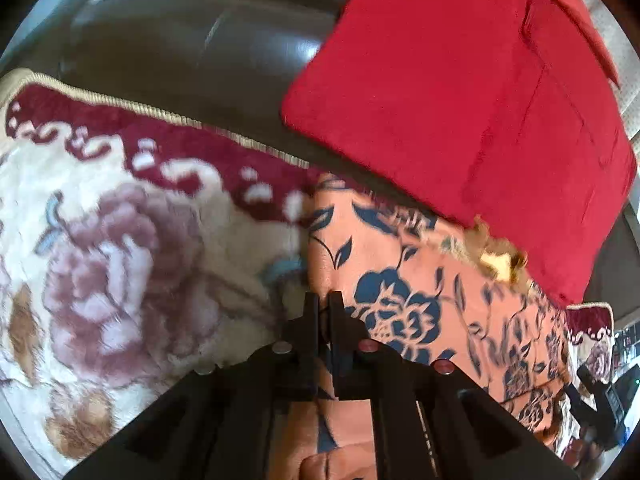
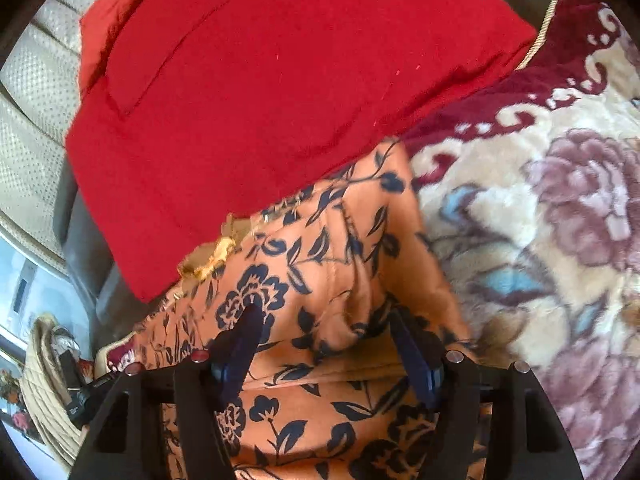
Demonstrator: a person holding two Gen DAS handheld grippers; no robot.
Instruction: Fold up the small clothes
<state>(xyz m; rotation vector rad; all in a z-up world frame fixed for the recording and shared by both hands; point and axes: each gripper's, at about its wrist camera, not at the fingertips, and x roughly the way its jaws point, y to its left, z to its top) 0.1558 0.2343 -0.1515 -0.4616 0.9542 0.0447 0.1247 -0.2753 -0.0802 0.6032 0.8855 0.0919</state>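
Folding: I work an orange garment (image 2: 320,264) with a dark blue flower print, spread on a plush blanket (image 1: 120,220) that covers a dark couch (image 1: 192,52).
Left gripper (image 1: 324,300): my jaws stand closed, nearly touching, at the garment's left edge where it meets the blanket. Whether a thin fold of cloth is pinched between them I cannot tell; the picture is blurred there.
Right gripper (image 2: 324,320): my jaws stand apart over a raised ridge of the orange cloth. The cloth lies between them, and the pads do not press on it.
Pose: I tilt both tools steeply down toward the cloth, left at the left edge, right over the middle.
Handling: I judge the garment light, thin and limp, with a slight sheen, so it may slip. It wrinkles and bunches easily.
Where to hold: I would take it at an edge or a seam, pinching a doubled layer, not the flat middle.
Frayed spot (image 2: 216,252): a yellowish ragged bit shows at the far edge; I would keep off it.
Beyond: a red cloth (image 2: 280,80) lies folded, overlapping the garment's far edge.
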